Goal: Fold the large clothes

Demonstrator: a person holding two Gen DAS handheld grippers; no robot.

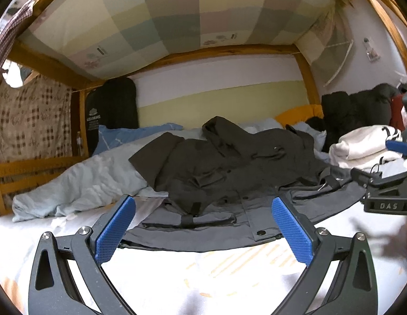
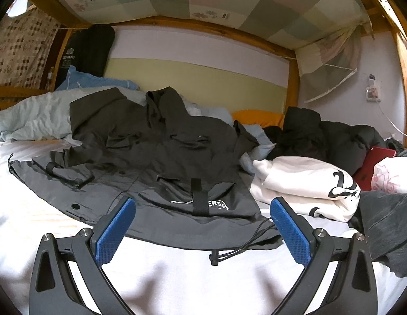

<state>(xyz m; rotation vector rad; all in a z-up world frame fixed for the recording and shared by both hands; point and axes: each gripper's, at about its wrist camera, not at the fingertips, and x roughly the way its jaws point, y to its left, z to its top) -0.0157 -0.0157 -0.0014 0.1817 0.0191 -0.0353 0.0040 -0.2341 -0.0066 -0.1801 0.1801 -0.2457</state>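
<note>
Lying front-up on bed sheet (image 2: 177, 275), grey jacket (image 2: 156, 157) spread for folding, hem nearest. Left gripper (image 1: 203, 232) and right gripper (image 2: 203, 231) hover at hem, jaws spread, empty, ready to pinch corners.

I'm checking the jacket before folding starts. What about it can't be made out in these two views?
- Jacket sleeves: bunched under its own folds, both views.
- Printed logo: a black strap covers its middle, right wrist view.
- Jacket's right hem: hidden by the right gripper, left wrist view.
</note>
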